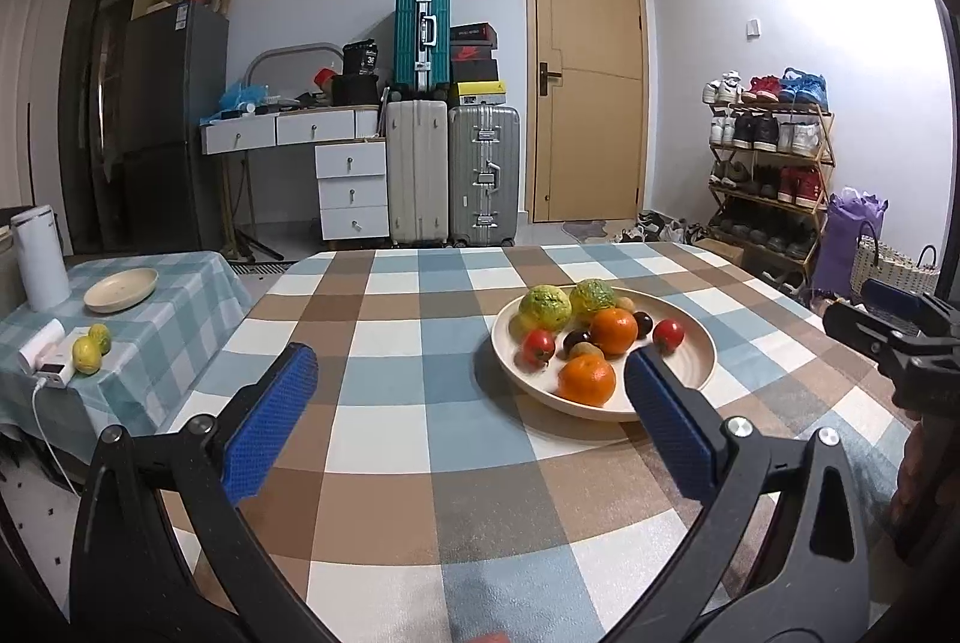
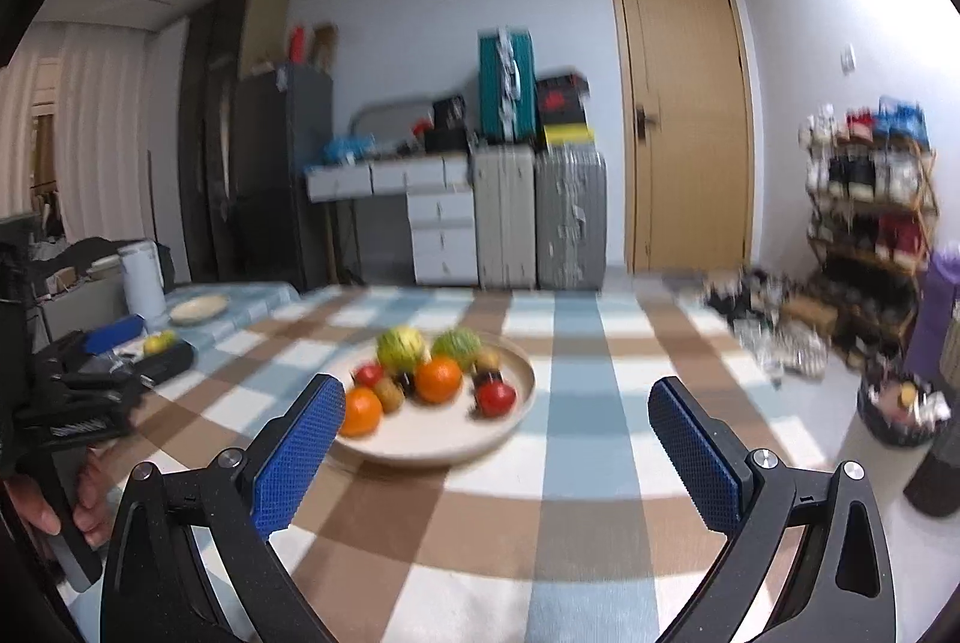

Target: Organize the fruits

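While both tools gape wide, empty | checked tablecloth (image 1: 420,439) bears fruit plate (image 1: 702,373) | door (image 1: 585,73) shut

- Left gripper (image 1: 471,391) hangs with its jaws wide apart over bare checked surface (image 1: 384,403); nothing lies between its pads.
- The fruit plate (image 1: 690,379) sits just right of that gap, its near rim by the right pad.
- Right gripper (image 2: 498,439) is spread wide too, with open cloth ahead on its right side.
- On the far-left side surface (image 1: 180,295), a white kettle (image 1: 39,259), an empty plate (image 1: 120,289) and two lemons (image 1: 90,349) crowd the space.
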Action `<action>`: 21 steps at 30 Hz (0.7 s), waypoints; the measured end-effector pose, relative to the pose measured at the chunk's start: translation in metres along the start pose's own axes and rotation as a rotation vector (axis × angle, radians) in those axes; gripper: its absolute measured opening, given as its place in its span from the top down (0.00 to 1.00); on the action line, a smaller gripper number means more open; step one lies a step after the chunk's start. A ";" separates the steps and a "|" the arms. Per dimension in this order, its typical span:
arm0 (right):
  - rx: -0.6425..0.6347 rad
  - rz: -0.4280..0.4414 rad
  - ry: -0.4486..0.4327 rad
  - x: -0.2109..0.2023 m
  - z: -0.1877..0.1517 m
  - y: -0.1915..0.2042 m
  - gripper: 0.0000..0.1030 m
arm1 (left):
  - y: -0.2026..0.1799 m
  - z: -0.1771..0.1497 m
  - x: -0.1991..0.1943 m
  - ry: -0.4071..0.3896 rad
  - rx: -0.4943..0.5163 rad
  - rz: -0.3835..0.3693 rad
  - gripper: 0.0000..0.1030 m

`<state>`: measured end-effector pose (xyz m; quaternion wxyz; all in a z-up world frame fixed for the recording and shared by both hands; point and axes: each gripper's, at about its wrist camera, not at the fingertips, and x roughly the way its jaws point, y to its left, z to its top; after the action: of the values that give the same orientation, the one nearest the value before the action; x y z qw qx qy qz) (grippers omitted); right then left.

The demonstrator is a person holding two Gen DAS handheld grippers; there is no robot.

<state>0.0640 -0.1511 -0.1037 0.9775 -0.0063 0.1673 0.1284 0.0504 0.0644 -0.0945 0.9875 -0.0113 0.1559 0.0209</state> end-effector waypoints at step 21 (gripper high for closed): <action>-0.063 0.048 -0.031 -0.004 -0.004 0.010 0.00 | 0.000 -0.001 0.000 -0.003 0.001 -0.009 0.01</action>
<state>0.0566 -0.1428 -0.1056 0.9760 -0.0311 0.1481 0.1569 0.0504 0.0644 -0.0951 0.9878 -0.0117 0.1545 0.0163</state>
